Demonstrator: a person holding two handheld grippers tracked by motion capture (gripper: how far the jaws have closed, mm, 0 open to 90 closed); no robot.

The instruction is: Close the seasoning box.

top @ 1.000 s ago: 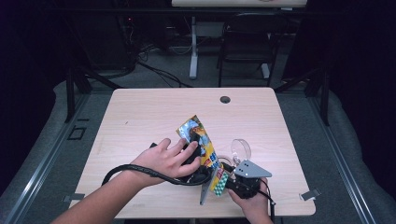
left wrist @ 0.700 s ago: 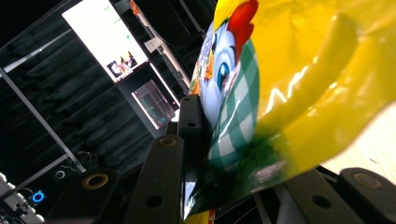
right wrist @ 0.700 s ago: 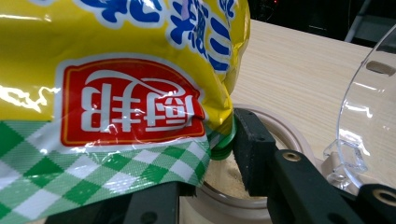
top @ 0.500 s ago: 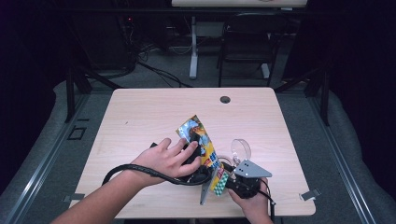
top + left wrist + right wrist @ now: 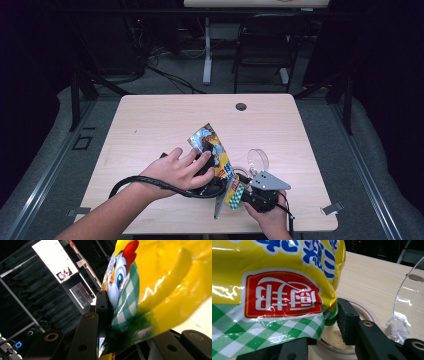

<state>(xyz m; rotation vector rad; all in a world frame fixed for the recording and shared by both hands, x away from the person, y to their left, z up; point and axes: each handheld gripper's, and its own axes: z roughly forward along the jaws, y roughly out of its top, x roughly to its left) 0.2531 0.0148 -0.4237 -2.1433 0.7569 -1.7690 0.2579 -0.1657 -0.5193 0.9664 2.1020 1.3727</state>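
pale wooden table (image 5: 150,130) bears a round container of beige powder (image 5: 337,338), and directly above it the left gripper (image 5: 125,322) and right gripper (image 5: 322,322) both pinch a glossy yellow-and-green-checked seasoning bag (image 5: 215,150), tilted mouth-down towards the right hand.

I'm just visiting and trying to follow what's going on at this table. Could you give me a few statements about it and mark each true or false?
1. The yellow seasoning bag is tipped with its green spout over a round container that has pale powder in it. True.
2. The container's clear lid is closed flat on top. False: it stands swung open beside the bag.
3. Both grippers are at the bag, the left gripper and the right gripper. True.
4. The bag lies flat on the wooden table. False: it is held up, tilted.
5. The bag shows a cartoon chicken. True.
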